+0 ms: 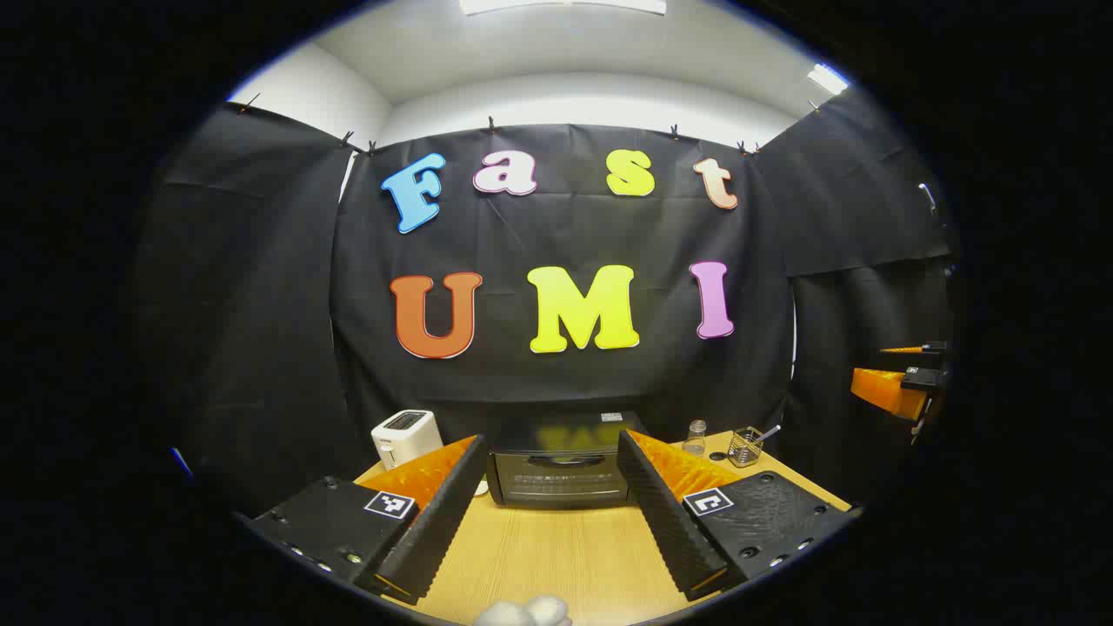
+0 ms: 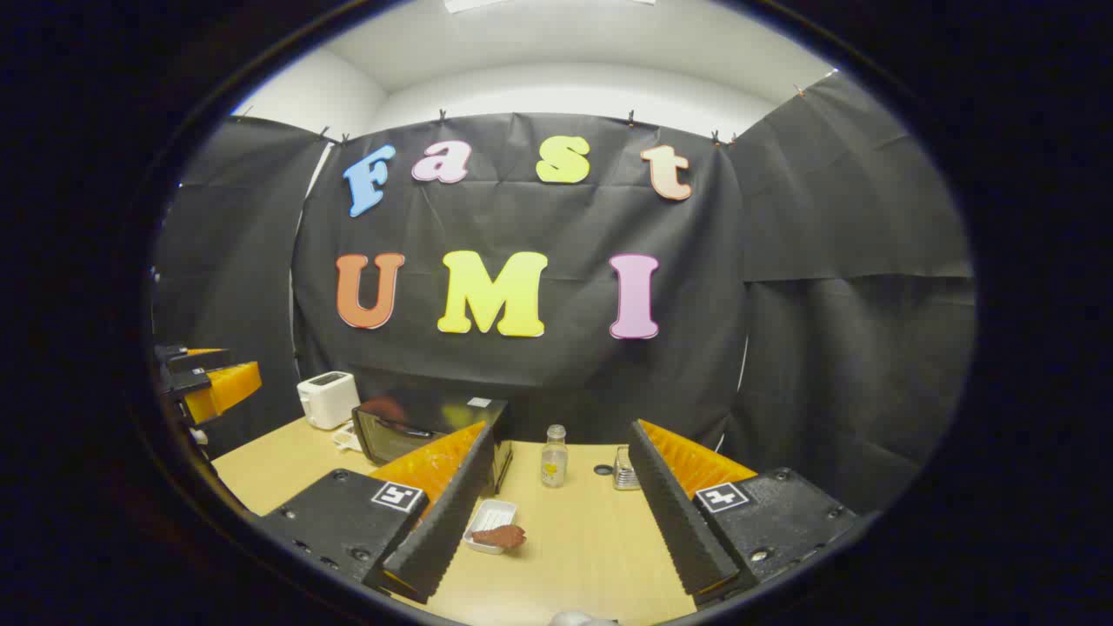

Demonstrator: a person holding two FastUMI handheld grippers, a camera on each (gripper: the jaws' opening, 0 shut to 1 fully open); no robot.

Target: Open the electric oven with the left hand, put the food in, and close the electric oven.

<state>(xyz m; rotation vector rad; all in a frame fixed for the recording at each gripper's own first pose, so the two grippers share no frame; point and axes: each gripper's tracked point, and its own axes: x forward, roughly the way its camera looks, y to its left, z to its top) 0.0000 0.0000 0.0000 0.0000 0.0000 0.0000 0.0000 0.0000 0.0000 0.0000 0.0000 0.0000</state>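
The black electric oven (image 1: 556,474) stands at the back of the wooden table (image 1: 574,556) with its door closed. My left gripper (image 1: 552,439) hovers in front of it, open, with nothing between its fingers. In the right gripper view the oven (image 2: 417,430) is to the left. A brown piece of food (image 2: 502,536) lies on a small white tray (image 2: 483,522) just right of the oven's front. My right gripper (image 2: 563,428) is open and empty above the table, with the tray near its left finger. The left gripper (image 2: 213,378) also shows at the far left, raised.
A white toaster (image 1: 404,435) stands left of the oven. To the oven's right are a small glass bottle (image 2: 553,456) and a wire basket (image 1: 745,445). The right gripper (image 1: 904,382) hangs at the far right edge. Black cloth walls close in the table.
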